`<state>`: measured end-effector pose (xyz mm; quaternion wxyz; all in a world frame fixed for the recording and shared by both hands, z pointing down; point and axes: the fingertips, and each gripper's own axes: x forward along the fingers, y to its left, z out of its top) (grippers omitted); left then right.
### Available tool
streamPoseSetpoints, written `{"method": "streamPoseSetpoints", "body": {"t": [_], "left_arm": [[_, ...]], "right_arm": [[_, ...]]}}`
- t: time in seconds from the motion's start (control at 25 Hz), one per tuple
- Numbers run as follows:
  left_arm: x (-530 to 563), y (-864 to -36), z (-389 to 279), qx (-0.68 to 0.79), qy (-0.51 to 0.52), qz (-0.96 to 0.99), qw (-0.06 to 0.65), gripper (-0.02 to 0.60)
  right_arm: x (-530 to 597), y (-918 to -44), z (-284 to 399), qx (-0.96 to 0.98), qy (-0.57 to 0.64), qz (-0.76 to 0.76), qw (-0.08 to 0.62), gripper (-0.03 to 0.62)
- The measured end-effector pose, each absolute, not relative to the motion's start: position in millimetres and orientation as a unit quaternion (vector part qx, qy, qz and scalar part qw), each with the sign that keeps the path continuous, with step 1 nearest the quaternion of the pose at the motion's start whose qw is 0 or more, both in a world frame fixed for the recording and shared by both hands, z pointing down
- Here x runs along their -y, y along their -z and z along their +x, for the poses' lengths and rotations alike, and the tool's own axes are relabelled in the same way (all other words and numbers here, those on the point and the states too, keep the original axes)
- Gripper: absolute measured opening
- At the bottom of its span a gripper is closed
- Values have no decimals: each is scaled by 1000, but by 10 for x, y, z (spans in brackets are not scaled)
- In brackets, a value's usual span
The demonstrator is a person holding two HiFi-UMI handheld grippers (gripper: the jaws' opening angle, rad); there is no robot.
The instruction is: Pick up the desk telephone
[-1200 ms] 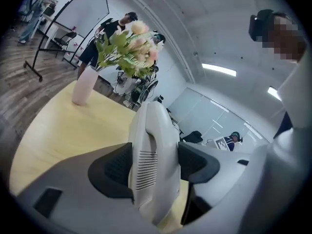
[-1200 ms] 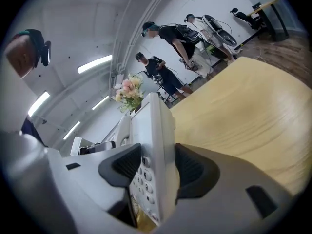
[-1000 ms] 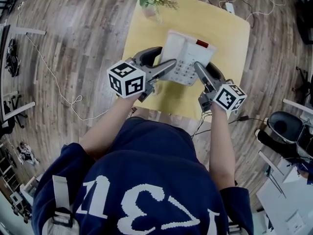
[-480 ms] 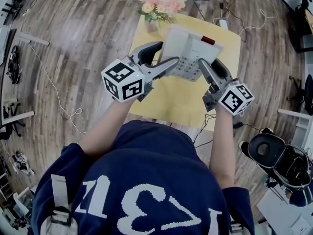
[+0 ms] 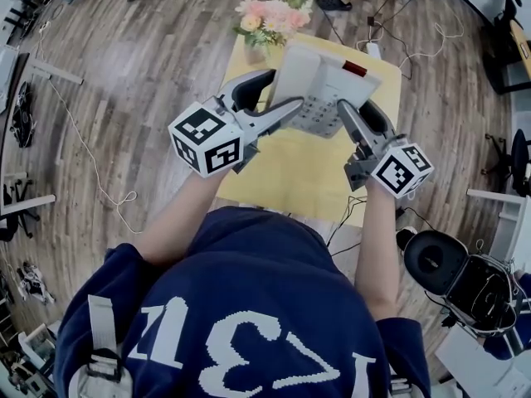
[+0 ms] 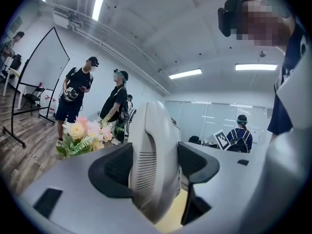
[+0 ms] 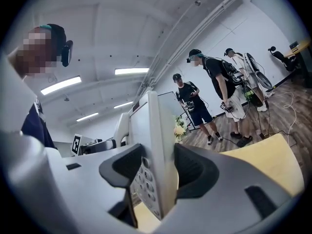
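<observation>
The pale grey plastic desk telephone (image 6: 152, 130) is clamped edge-on between the dark jaws of the left hand-held gripper (image 6: 155, 169). A bouquet of pink and cream flowers (image 6: 83, 136) is seen at left, and the yellow counter (image 6: 171, 219) below.

I wear a navy short-sleeved top (image 5: 249, 288) with big white figures knitted across it, and pale grey straps (image 5: 101, 338) lie at the shoulders. My left tongs (image 5: 284, 89) and right tongs (image 5: 355, 110) are pale grey shells with black ribbed pads (image 6: 114, 172). Each carries a white cube (image 5: 206, 137) printed with black square markers. A dark headset (image 6: 229, 16) sits on my head
</observation>
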<state>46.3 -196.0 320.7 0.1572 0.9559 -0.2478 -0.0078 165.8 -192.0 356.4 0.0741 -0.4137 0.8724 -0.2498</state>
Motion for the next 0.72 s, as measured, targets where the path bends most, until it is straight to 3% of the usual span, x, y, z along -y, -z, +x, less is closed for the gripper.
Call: {"method": "streamPoseSetpoints", "body": {"t": [0.72], "left_arm": [[1755, -3288, 225, 255, 17, 956, 142, 298]], "right_arm": [[1746, -3614, 1426, -882, 231, -408, 57, 224]]}}
